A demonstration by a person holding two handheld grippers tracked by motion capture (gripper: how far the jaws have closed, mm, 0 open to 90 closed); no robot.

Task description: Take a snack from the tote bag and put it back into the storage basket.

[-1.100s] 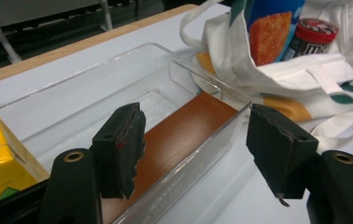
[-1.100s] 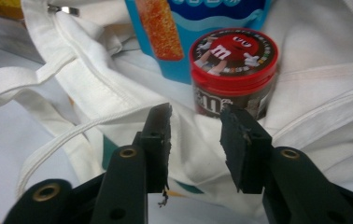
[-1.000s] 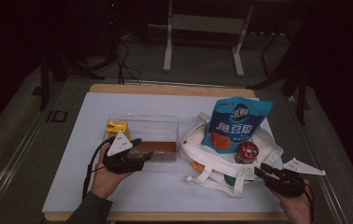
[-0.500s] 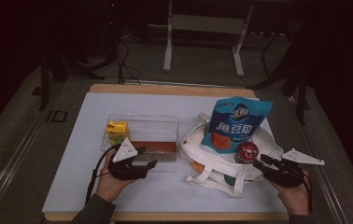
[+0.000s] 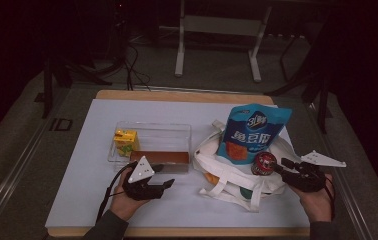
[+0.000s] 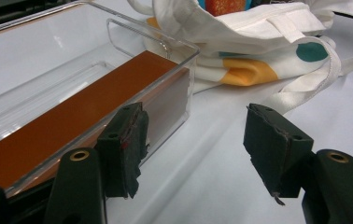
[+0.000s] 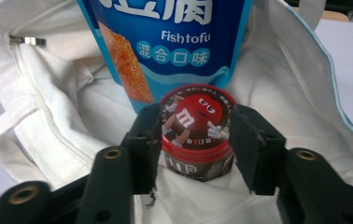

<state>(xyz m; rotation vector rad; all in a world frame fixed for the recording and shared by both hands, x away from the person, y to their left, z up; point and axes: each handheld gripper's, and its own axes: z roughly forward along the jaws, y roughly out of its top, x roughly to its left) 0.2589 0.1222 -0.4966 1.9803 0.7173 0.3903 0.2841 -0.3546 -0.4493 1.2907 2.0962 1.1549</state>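
Red-lidded candy tub (image 7: 197, 133) sits in the white tote bag (image 7: 48, 112), just in front of the blue fish tofu pouch (image 7: 165, 42), clamped between the right gripper's (image 7: 195, 144) jaws, which have just been closing. Beside the clear box (image 6: 72, 70), the left gripper (image 6: 193, 140) has been narrowing too, its jaws apart over bare table.

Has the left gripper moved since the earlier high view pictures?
Yes. The left gripper has drawn back from the clear box toward the table's near edge.
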